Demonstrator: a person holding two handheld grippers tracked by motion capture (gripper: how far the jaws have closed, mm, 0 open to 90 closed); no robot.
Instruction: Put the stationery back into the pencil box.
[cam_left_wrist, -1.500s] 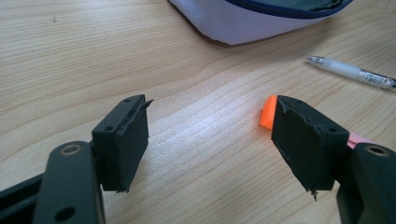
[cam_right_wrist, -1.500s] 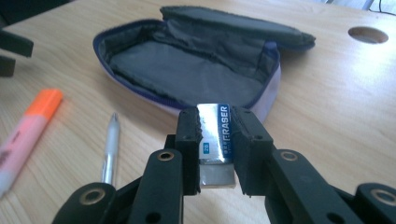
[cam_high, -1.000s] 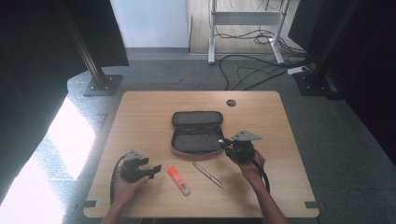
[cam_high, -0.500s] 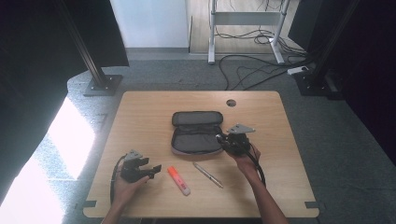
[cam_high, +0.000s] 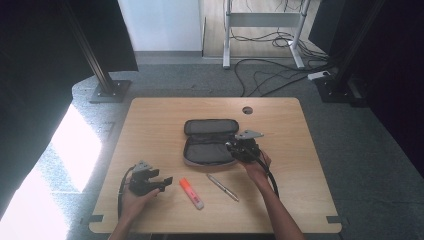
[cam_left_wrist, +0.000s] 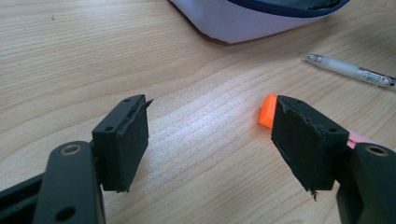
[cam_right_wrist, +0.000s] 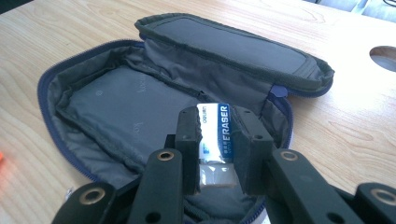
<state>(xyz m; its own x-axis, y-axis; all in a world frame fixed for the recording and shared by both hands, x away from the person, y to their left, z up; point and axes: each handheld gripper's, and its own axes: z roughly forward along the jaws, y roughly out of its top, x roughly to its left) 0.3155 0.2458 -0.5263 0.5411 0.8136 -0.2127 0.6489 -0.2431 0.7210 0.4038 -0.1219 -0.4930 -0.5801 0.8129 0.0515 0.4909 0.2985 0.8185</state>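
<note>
Eraser (cam_right_wrist: 215, 135) ×1, pinched by right gripper (cam_right_wrist: 215, 140) | pouch (cam_high: 210, 142) ×1 | pen (cam_high: 223, 180) ×1 | highlighter (cam_high: 191, 193) ×1 | left gripper (cam_left_wrist: 210, 140) spread

So we've got a wooden worktop (cam_high: 150, 120) with an open grey pencil case (cam_high: 207, 142) in the middle, lid flipped back. The right hand-held gripper (cam_high: 235, 148) sits right at the case's right edge, over the open part; we can't tell from up here how its jaws stand. The left hand-held gripper (cam_high: 162, 181) rests near the front left, pointing at an orange highlighter (cam_high: 191, 193). A pen (cam_high: 223, 187) lies just right of that.
</note>
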